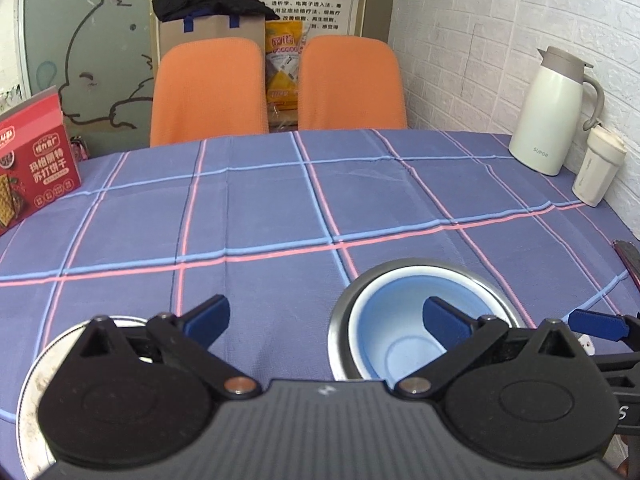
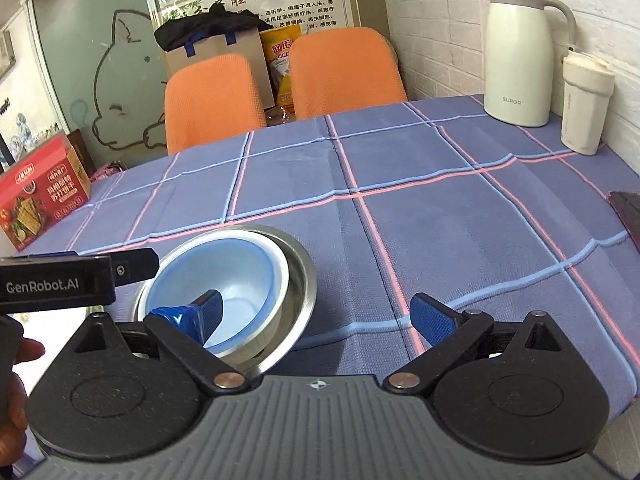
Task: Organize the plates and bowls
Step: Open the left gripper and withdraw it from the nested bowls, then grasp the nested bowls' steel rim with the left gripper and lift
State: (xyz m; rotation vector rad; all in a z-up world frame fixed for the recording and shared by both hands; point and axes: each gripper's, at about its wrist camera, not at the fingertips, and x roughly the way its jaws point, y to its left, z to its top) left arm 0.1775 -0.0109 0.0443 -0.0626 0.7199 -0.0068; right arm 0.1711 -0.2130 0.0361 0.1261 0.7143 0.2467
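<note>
A light blue bowl (image 1: 400, 344) sits nested inside a steel bowl (image 1: 340, 312) on the checked tablecloth. My left gripper (image 1: 326, 320) is open wide, and its right finger reaches over the blue bowl's inside without touching it. Below its left half lies a steel plate (image 1: 28, 380), mostly hidden. In the right wrist view the blue bowl (image 2: 244, 276) and the steel bowl (image 2: 302, 268) lie low on the left. My right gripper (image 2: 320, 316) is open, its left finger hanging over the bowls and only cloth between the pads. The left gripper's black casing (image 2: 60, 280) enters from the left.
A white thermos jug (image 1: 556, 116) and a white cup (image 1: 598, 168) stand at the back right by the brick wall. A red cracker box (image 1: 32, 160) stands at the far left. Two orange chairs (image 1: 208, 88) face the table's far edge. A dark flat object (image 2: 628, 212) lies at the right edge.
</note>
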